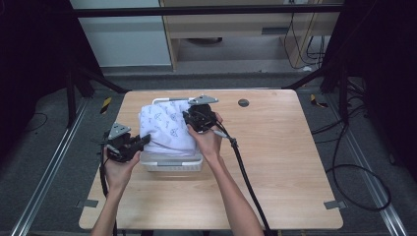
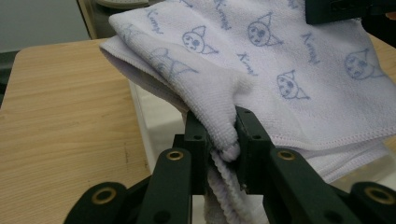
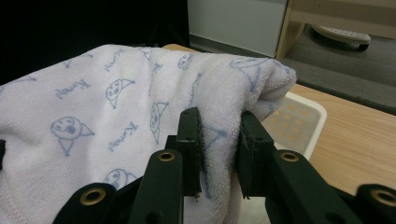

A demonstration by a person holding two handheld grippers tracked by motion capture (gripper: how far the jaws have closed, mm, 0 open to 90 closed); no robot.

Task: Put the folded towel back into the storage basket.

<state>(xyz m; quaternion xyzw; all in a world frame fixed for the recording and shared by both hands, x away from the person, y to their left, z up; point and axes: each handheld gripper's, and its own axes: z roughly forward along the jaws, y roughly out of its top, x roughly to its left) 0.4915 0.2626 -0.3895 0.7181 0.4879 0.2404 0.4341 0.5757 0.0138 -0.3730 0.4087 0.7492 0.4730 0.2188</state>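
Two handheld grippers hold a white printed towel (image 1: 164,128) over a white plastic basket (image 1: 172,162): left gripper (image 1: 140,141) pinches its left edge, right gripper (image 1: 189,117) clamps its far-right fold.

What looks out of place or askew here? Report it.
Nothing looks damaged or spilled. The white printed towel is bunched unevenly over the white perforated plastic basket, but both grippers, left and right, have their jaws pinching it, so that seems deliberate.

the towel (image 1: 164,129) lies draped over the basket (image 1: 172,163), which sits on the table (image 1: 275,162) left of its middle. the left gripper (image 1: 140,141) meets the towel's left edge, the right gripper (image 1: 189,118) its right side. behind the basket, right, a round grommet (image 1: 243,103).
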